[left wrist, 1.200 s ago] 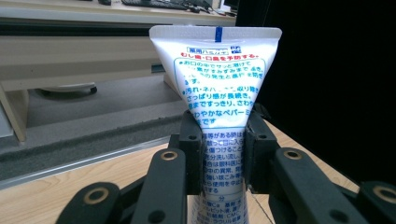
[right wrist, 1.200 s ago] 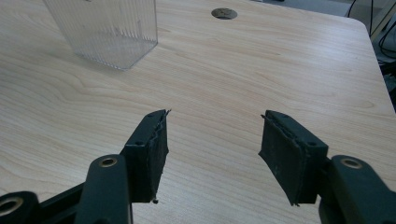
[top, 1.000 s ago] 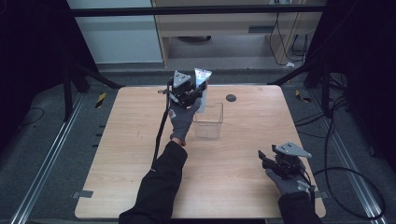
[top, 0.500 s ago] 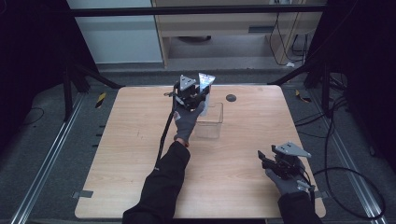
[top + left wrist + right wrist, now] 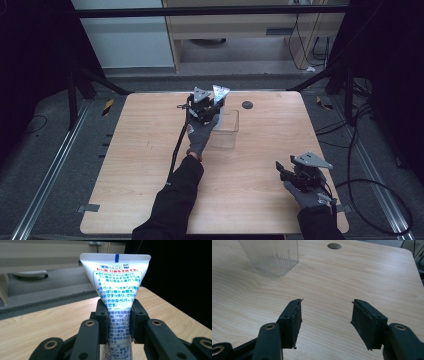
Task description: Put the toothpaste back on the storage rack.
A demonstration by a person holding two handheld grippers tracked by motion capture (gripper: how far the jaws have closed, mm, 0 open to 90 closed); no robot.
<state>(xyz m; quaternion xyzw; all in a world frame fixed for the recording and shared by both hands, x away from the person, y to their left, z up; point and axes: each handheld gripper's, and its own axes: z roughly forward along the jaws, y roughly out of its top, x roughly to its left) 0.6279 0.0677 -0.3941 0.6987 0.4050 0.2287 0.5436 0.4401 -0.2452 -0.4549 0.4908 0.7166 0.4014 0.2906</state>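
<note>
Left gripper (image 5: pixel 117 322) clamps toothpaste tube (image 5: pixel 116 282) at mid-body, crimped end up, raised beside clear container (image 5: pixel 225 129) at table's far side, likely for drop-in; right gripper (image 5: pixel 325 322) parted, empty, idle above near-right table (image 5: pixel 140 150)

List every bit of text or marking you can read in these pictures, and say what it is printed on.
All the print is on the white toothpaste tube clamped in the left hand-held gripper:
"薬用ハミガキ" in a small box near the crimped end.
"むし歯・口臭を予防する" in red, just beneath.
"ペパーミ", cut off, within the blue Japanese paragraphs; the rest is too blurred to quote.
Black print between the jaws: too small to read.
The clear container and table bear no text.
</note>
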